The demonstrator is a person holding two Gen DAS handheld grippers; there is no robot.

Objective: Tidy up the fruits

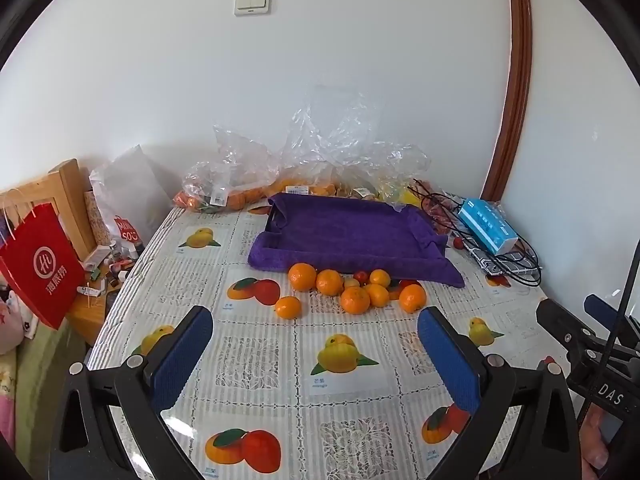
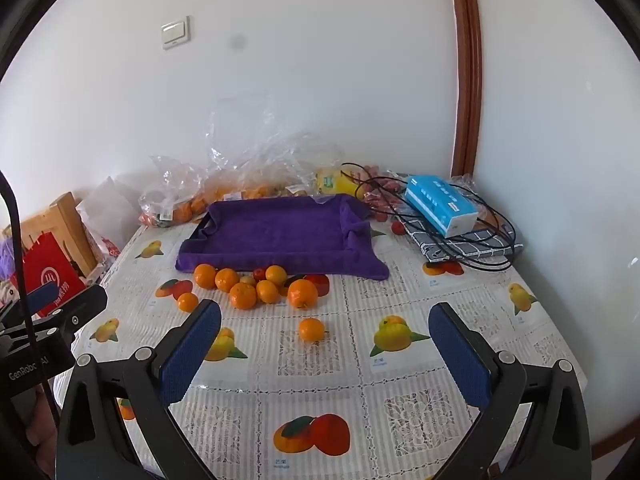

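Note:
Several oranges (image 1: 354, 299) and a small red fruit (image 1: 362, 276) lie in a loose cluster on the fruit-print tablecloth, just in front of a tray lined with a purple towel (image 1: 348, 232); nothing lies in the tray. One orange (image 1: 288, 307) sits a little to the left of the cluster. My left gripper (image 1: 316, 356) hovers open over the cloth, short of the fruit. In the right wrist view the cluster (image 2: 256, 286) lies before the purple tray (image 2: 276, 232), and a lone orange (image 2: 311, 329) rests nearer. My right gripper (image 2: 326, 354) is open, just short of that orange.
Clear plastic bags of fruit (image 1: 256, 188) line the wall behind the tray. A blue tissue box (image 2: 440, 204), black cables (image 2: 480, 252) and a checked cloth fill the back right corner. A red paper bag (image 1: 38, 264) and wooden furniture stand off the table's left edge.

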